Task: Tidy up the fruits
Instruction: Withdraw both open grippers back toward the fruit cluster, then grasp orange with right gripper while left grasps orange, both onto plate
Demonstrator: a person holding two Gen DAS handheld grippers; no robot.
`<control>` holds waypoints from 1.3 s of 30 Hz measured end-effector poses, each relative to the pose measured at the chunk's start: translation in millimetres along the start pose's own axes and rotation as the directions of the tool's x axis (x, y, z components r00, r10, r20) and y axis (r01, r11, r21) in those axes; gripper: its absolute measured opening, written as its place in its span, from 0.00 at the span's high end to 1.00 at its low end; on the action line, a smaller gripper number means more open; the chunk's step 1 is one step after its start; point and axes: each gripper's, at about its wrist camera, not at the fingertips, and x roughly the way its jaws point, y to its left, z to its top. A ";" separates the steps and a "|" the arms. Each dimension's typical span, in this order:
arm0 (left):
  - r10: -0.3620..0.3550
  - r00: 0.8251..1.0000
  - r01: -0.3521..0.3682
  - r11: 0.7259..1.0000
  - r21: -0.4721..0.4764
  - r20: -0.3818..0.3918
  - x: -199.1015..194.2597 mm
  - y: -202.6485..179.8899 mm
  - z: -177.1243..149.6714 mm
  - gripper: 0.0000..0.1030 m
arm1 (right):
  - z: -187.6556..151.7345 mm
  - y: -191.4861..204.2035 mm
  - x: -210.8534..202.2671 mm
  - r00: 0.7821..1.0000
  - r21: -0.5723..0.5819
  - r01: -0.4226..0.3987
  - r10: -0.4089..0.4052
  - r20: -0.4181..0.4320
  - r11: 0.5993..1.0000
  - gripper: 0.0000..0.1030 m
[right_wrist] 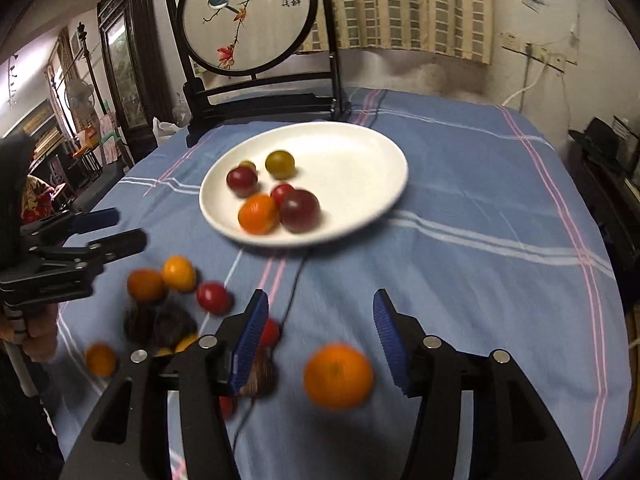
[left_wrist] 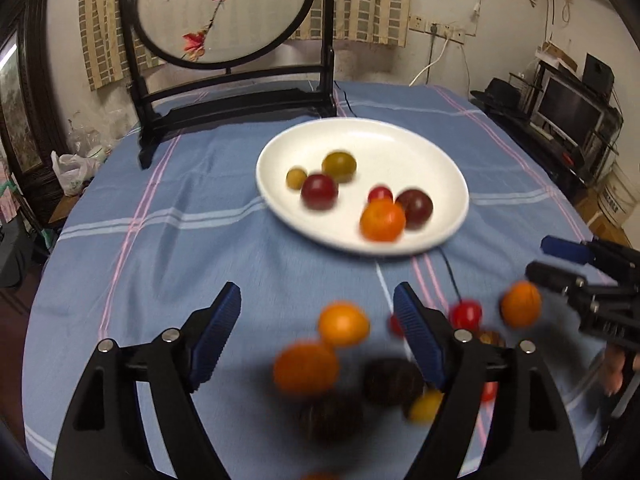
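- On the blue striped tablecloth [left_wrist: 168, 240], left wrist view: loose fruit lies in a blurred cluster near the camera, with two oranges [left_wrist: 343, 323] side by side, dark round fruits [left_wrist: 394, 382] behind them, a small yellow one [left_wrist: 426, 405], and a red cherry tomato [left_wrist: 465, 314] past the right finger.
- One more small orange [left_wrist: 520, 304] sits apart to the right, just beside the right gripper [left_wrist: 560, 262].
- White plate [left_wrist: 360, 136] sits mid-table and holds six pieces: an olive-green tomato [left_wrist: 339, 166], a small yellowish one touching a dark red one [left_wrist: 319, 191], then a small red one, an orange fruit [left_wrist: 382, 220] and a dark purple-red one bunched at the near right.
- Left gripper [left_wrist: 318, 304]: jaws spread wide, blue pads clear of everything, nothing pinched; angled down at the fruit cluster.
- The right gripper enters from the right edge, fingers pointing left, parted.
- On the same cloth, right wrist view: an orange [right_wrist: 338, 376] lies between the fingers of the right gripper [right_wrist: 320, 308], closer to the camera than the tips, with clear gaps to both pads.
- Right gripper jaws apart, nothing gripped, pointing down toward the table.
- The remaining loose fruit is heaped to the left: oranges [right_wrist: 179, 273], a red tomato [right_wrist: 213, 298], dark fruits [right_wrist: 160, 324], partly hidden behind the left finger.
- The plate [right_wrist: 352, 148] lies beyond, with the same six fruits grouped on its left half.
- Left gripper [right_wrist: 128, 226] comes in from the left edge, fingers parted, held by a hand [right_wrist: 38, 332] low at the frame edge.
- A round embroidered bird screen [right_wrist: 246, 16] stands at the table's far end.
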 end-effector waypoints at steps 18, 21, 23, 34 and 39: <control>-0.040 0.983 0.030 0.998 -0.057 -0.178 -13.8 -1.9 -116.3 0.58 | -79.7 8.7 -30.4 0.999 0.052 -0.028 0.029 -0.016 0.998 0.26; 0.024 0.989 -0.027 0.999 -0.023 -0.143 -15.7 -8.6 -123.5 0.65 | -79.8 8.2 -30.6 1.000 0.035 0.002 -0.002 -0.011 0.999 0.24; 0.025 0.990 -0.030 0.999 -0.031 -0.138 -16.2 -10.0 -124.0 0.65 | -77.9 6.0 -28.6 1.000 0.038 0.012 -0.012 -0.016 0.999 0.24; 0.013 0.989 -0.019 0.999 -0.034 -0.149 -16.6 -9.7 -121.4 0.65 | -46.0 2.5 16.0 0.988 -0.009 0.105 -0.106 -0.109 0.994 0.33; 0.019 0.988 -0.024 0.999 -0.026 -0.153 -15.3 -11.5 -119.8 0.65 | -41.8 4.3 41.8 0.977 -0.031 0.126 -0.130 -0.171 0.992 0.54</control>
